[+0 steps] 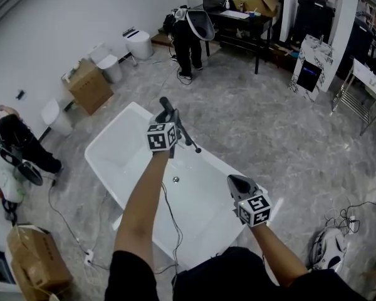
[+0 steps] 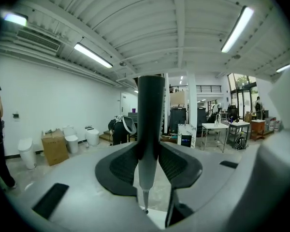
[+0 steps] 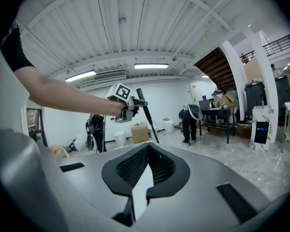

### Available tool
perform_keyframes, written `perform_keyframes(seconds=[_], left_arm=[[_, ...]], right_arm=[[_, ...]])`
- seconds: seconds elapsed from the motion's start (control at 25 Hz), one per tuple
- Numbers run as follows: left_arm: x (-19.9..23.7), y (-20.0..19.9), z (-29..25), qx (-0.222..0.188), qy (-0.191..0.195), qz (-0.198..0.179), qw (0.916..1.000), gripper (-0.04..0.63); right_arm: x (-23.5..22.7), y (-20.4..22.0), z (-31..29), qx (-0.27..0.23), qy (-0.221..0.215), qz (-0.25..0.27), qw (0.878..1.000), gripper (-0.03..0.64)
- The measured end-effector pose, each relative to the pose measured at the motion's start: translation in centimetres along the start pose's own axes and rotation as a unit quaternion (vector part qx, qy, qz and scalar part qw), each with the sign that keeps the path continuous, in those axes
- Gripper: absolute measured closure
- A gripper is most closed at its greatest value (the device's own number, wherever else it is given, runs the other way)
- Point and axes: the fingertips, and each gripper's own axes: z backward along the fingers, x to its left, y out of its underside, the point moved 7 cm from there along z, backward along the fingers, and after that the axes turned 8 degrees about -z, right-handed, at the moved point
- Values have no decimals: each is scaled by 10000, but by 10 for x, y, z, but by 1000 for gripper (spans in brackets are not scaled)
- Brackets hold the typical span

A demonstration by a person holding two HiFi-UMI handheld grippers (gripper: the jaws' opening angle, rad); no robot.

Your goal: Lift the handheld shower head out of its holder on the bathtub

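Left gripper (image 2: 149,164) is pinching the shower head (image 2: 151,111) by its slim dark handle, holding it in the air above the far edge of the bathtub (image 1: 95,150). Right gripper (image 3: 146,167) is hovering pressed together, empty, near the tub's near edge. Risk: the smooth handle pivoting or slipping in the narrow pinch and dropping into the tub

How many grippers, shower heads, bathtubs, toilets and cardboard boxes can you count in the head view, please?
Grippers: 2, the left gripper and the right gripper
Shower head: 1
Bathtub: 1
Toilets: 3
Cardboard boxes: 3
Total: 10
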Motion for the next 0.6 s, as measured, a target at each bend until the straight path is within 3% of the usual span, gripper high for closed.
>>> perform_keyframes(seconds=[0.4, 0.6], left_arm=[[5, -48, 44, -380, 100, -303, 9988, 469], [-6, -47, 49, -415, 98, -284, 9987, 469]], right_arm=[[24, -18, 15, -296, 140, 495, 9982, 617], [28, -26, 20, -419, 118, 586, 9973, 618]])
